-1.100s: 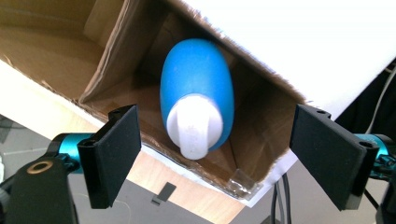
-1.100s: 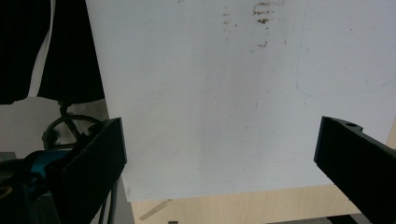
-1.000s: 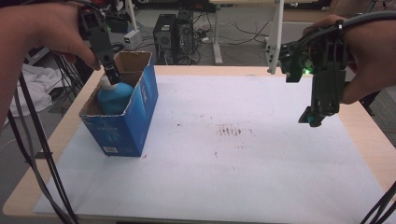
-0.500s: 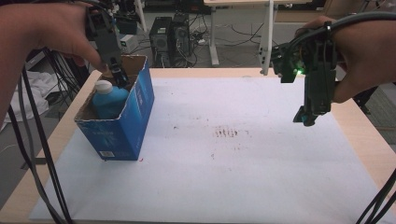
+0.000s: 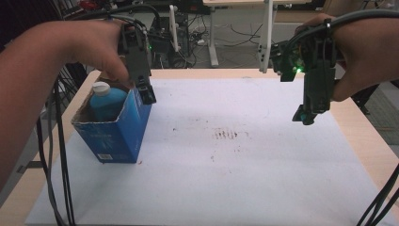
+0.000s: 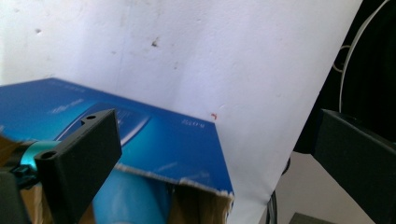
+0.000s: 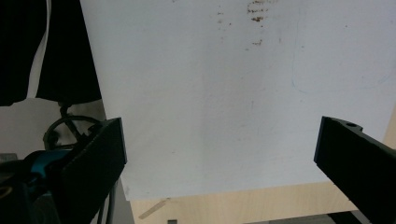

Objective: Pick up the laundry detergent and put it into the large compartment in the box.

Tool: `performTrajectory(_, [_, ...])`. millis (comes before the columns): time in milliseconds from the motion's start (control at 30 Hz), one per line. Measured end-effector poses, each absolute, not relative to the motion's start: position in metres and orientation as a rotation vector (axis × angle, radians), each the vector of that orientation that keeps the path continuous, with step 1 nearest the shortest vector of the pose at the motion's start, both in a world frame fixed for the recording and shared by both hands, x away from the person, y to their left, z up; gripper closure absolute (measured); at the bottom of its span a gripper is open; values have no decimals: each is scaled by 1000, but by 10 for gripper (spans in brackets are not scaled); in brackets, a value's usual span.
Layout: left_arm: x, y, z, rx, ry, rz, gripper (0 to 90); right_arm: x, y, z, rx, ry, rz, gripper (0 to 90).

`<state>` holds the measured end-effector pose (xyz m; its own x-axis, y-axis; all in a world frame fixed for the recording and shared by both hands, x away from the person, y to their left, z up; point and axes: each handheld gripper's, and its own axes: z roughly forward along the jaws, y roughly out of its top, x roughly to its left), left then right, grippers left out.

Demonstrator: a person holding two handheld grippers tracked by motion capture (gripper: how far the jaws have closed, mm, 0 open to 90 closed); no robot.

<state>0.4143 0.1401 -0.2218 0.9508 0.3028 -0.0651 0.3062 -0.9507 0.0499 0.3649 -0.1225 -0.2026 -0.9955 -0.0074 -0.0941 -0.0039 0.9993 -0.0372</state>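
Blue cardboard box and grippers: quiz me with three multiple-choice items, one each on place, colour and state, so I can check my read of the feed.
1. Where does the blue cardboard box stand?
A. table's left side
B. table's centre
C. table's right edge

2. What colour is the cap of the blue plastic bottle in the box?
A. red
B. white
C. black

3. How is the right gripper?
A. shut on the bottle
B. open, empty
C. shut on the box

Key: 1 A, box sits left on the white sheet; 2 B, white cap tops the bottle; 3 B, its jaws stand wide apart above the sheet.
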Motion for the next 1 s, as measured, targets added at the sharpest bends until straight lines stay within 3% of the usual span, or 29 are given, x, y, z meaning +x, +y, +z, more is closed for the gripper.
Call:
performTrajectory(567, [419,109,-264,3075,393,-154,17,369,-123,-201,-17,3039,-33,13])
performTrajectory(1000, [430,115,-265,3070,434,-139,17,374,-117,-201,-44,3037,-42,13])
